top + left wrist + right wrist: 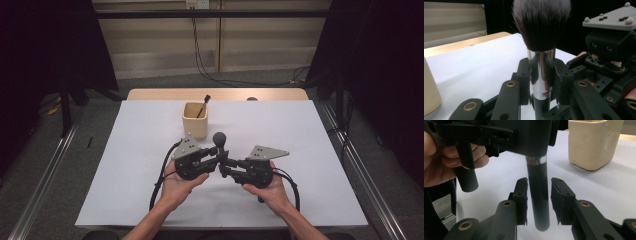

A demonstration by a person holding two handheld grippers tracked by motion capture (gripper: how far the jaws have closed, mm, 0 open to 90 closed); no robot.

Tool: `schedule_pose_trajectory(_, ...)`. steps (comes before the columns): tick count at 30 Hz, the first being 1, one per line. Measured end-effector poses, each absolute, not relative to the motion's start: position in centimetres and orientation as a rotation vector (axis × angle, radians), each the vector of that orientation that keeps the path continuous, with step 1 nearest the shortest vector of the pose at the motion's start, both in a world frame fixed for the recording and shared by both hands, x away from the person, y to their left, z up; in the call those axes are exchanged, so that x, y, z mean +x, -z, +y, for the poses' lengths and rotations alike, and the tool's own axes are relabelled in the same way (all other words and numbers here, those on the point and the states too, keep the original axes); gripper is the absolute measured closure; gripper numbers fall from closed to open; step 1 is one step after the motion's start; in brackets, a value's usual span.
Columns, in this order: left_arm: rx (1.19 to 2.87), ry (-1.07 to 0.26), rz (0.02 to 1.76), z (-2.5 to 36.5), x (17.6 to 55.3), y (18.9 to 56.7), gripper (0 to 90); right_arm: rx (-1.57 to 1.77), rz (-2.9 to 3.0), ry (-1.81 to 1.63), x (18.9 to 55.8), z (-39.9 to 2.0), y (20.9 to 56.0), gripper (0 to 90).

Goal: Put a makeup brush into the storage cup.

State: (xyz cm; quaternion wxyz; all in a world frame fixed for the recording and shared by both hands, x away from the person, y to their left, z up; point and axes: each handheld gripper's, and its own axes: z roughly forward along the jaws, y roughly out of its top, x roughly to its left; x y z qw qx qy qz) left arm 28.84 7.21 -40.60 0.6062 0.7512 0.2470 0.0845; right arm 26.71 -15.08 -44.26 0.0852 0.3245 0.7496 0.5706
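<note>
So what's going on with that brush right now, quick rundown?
Left gripper clamped on the brush ferrule, bristles up. Right gripper open around its handle, pads apart. Cup beyond, nothing blocking.

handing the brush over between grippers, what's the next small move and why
Probably draw the right gripper back off the brush. The left gripper is shut on its silver ferrule and holds it upright, while the right one's pads stand apart from the black handle. That leaves the brush free to go to the cream holder.
</note>
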Motion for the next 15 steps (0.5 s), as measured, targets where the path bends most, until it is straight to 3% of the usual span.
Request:
schedule_pose_trajectory(8, 1.739, -0.189, 0.575, 7.25, 28.94, 40.58, 70.5, 0.967, 2.215, -1.717, 26.76, -15.36, 44.11, 48.6)
schedule_pose_trajectory(15, 1.737, -0.204, 0.583, 7.54, 29.01, 40.44, 70.6, 0.952, 2.222, -1.695, 26.61, -15.25, 44.07, 26.1)
